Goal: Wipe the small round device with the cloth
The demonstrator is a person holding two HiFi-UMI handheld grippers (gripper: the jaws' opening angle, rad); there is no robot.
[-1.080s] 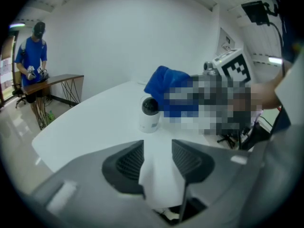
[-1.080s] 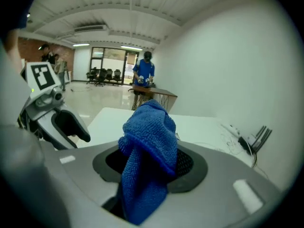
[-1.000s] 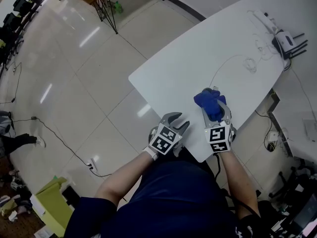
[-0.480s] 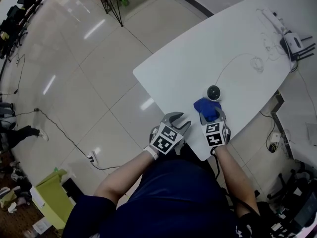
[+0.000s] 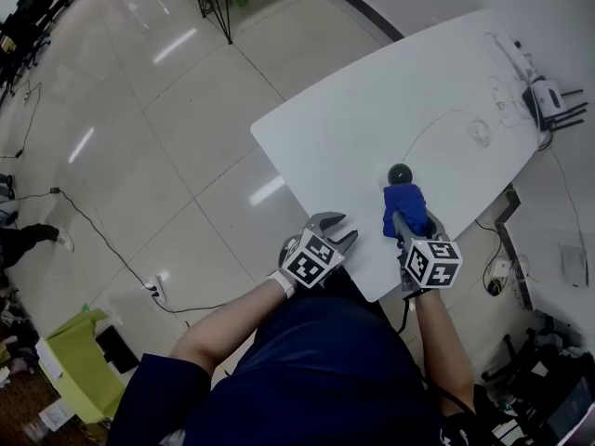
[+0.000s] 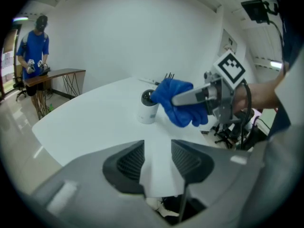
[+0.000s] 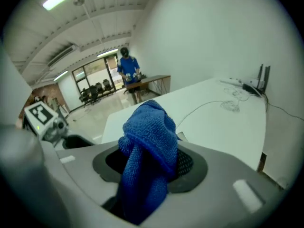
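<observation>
right gripper [image 5: 407,219]: I am pinching the blue cloth [image 7: 149,137] | cloth is sitting at 6 o'clock of the small round device [image 5: 400,172] | left gripper [image 6: 157,160]: I am holding jaws spread over the table [image 5: 372,100] edge

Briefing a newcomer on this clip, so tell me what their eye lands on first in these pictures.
The bright blue cloth bunched in the right gripper stands out most, held over the near end of the white table. Right beside it sits the small round device, white with a dark top. The left gripper hangs open and empty at the table's near edge.
</observation>
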